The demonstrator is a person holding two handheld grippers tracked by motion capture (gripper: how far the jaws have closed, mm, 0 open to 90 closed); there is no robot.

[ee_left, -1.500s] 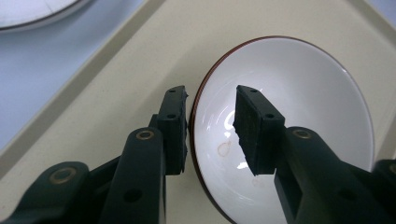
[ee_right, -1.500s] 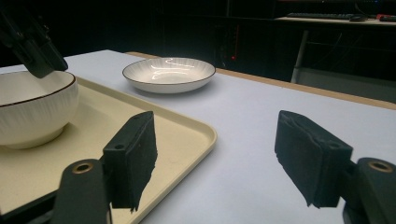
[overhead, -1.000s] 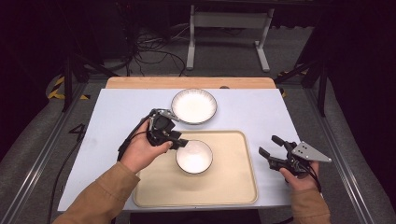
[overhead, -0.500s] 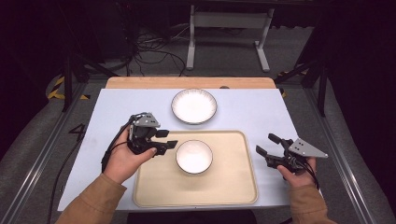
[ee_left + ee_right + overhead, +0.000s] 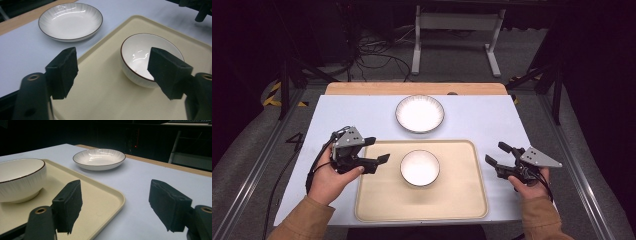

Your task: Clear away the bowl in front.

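A small white bowl (image 5: 419, 167) with a dark rim stands upright in the middle of a beige tray (image 5: 462, 197). My left gripper (image 5: 377, 150) hovers over the tray's left edge, a short way left of the bowl and apart from it. Its jaws have just been opening and nothing is between them. In the left gripper view the bowl (image 5: 150, 58) lies beyond the wide-spread pads (image 5: 62, 71). My right gripper (image 5: 495, 153) rests off the tray's right edge, open and empty. From it the bowl (image 5: 20, 180) sits at the left.
A white ribbed plate (image 5: 419, 113) sits on the pale blue table top (image 5: 492, 120) just behind the tray. A wooden strip (image 5: 362, 88) runs along the table's far edge. Metal rails flank the table, with stands and cables on the floor beyond.
My left gripper has drawn back leftward from the bowl's rim and its jaws have spread apart. The bowl stays on the tray. The right gripper has kept still.
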